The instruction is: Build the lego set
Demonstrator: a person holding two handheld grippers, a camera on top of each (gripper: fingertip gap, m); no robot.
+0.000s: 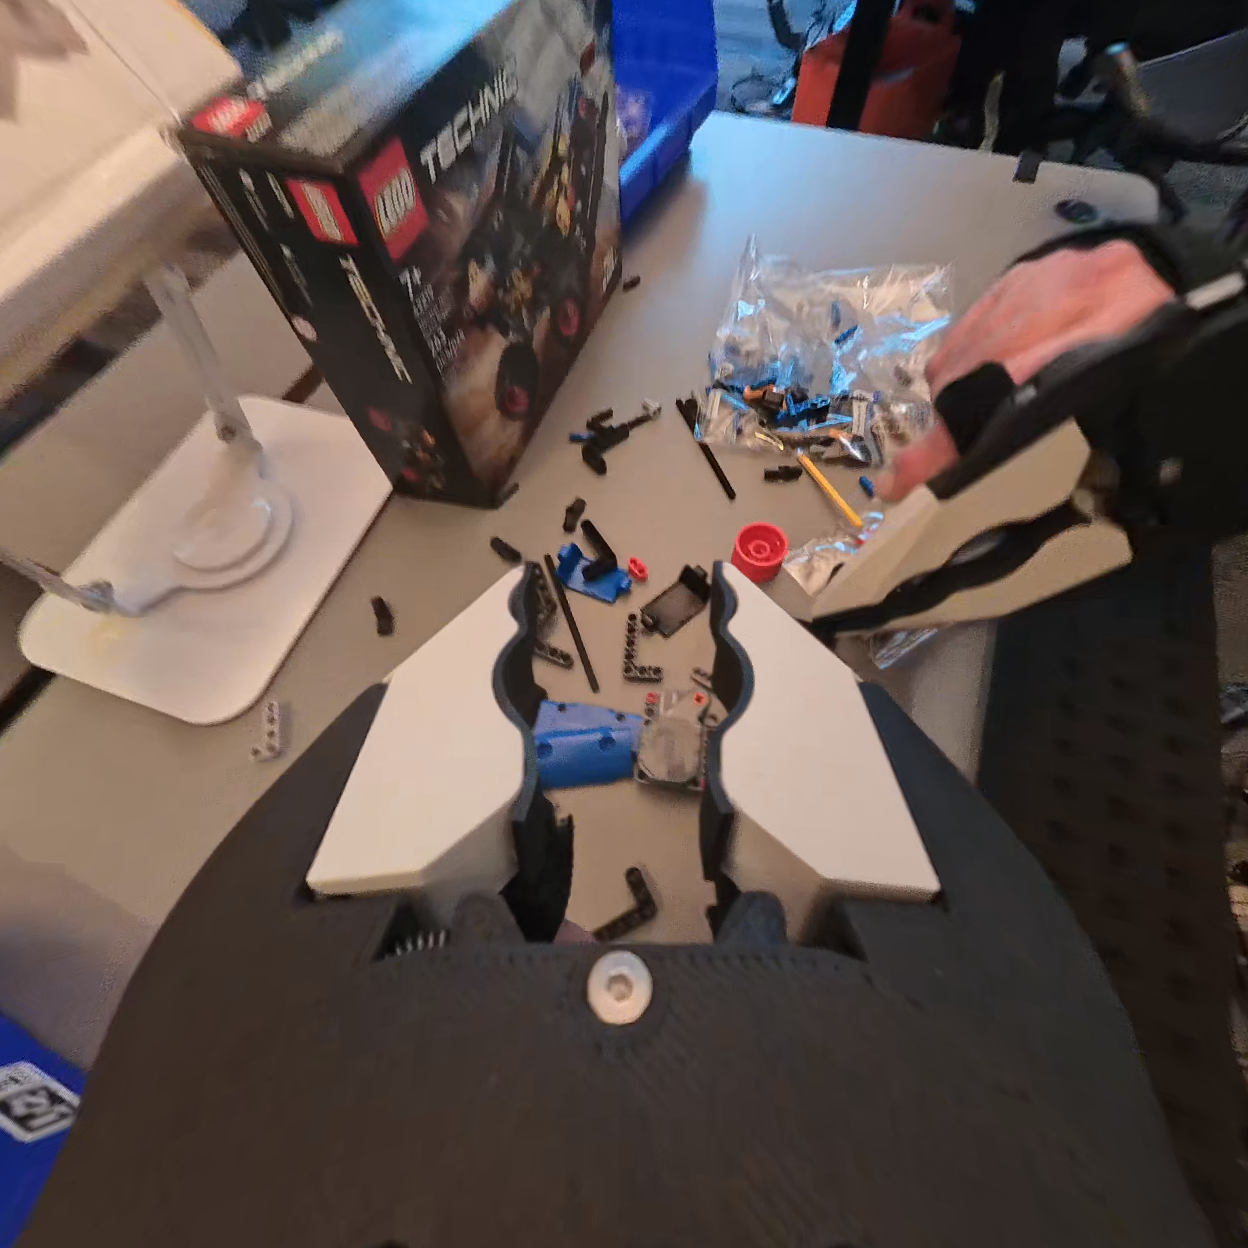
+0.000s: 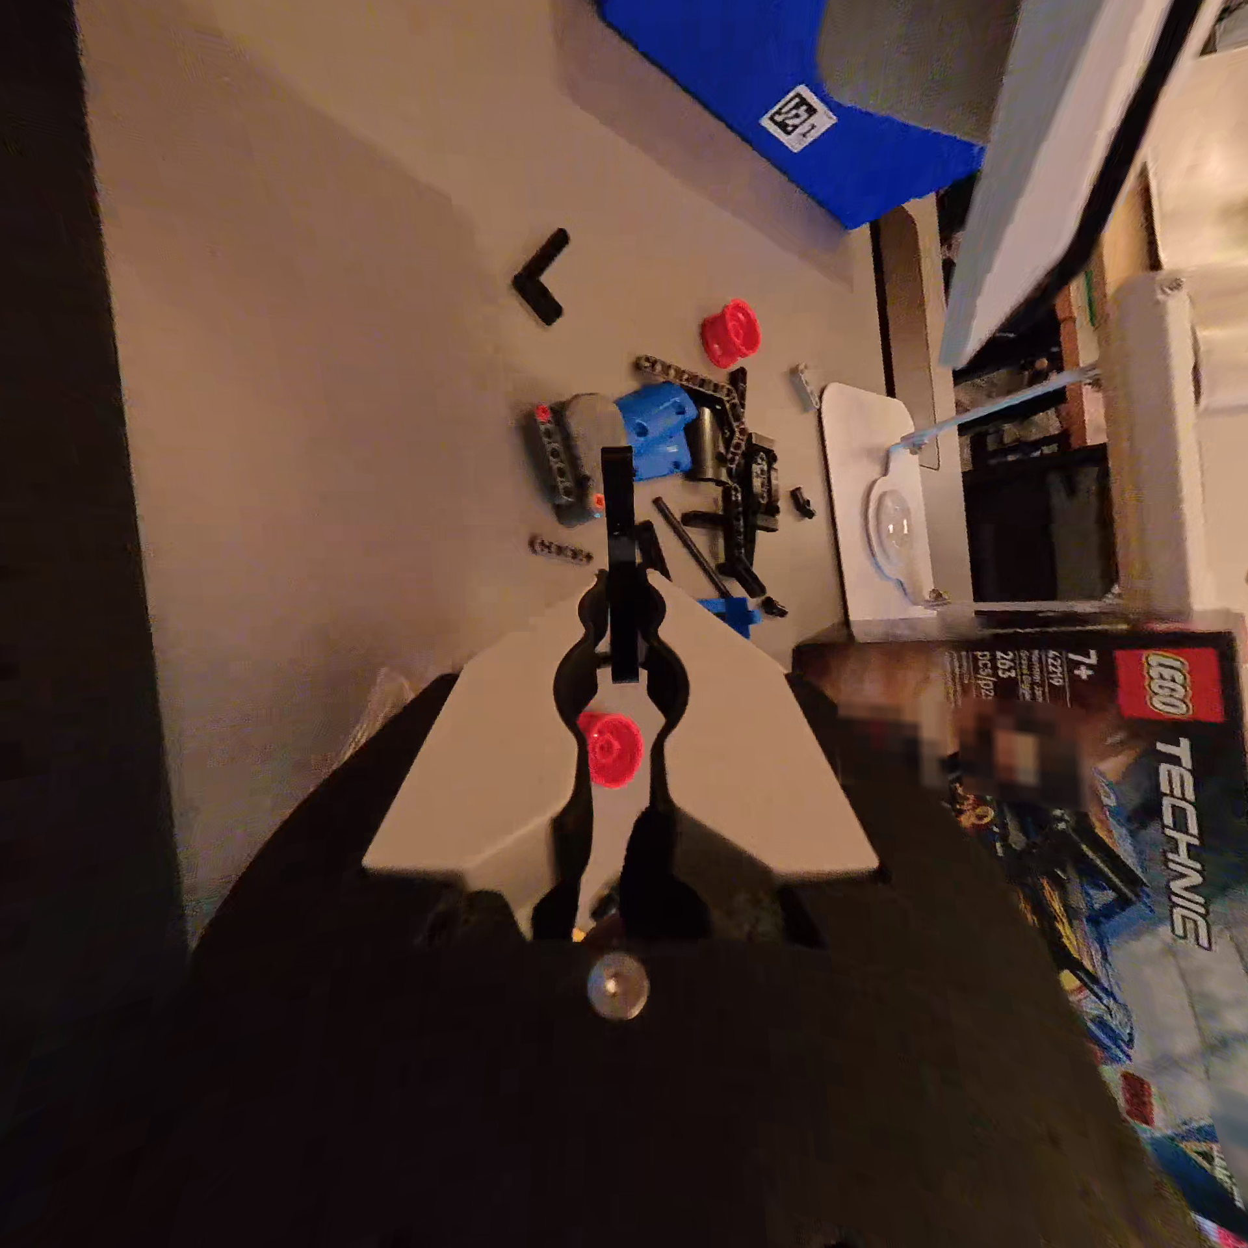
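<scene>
White stand base (image 1: 196,574) at left on tabletop (image 1: 844,202); lego box (image 1: 432,270) upright behind loose pieces; left claw (image 1: 625,587) wide, empty, above blue piece (image 1: 581,743); right claw (image 2: 622,594) pinching black beam (image 2: 621,574); red wheel (image 2: 731,332) beyond.

Left gripper (image 1: 618,587) spread wide, right gripper (image 2: 622,594) clamped — hand (image 1: 1033,324) gripping it
</scene>
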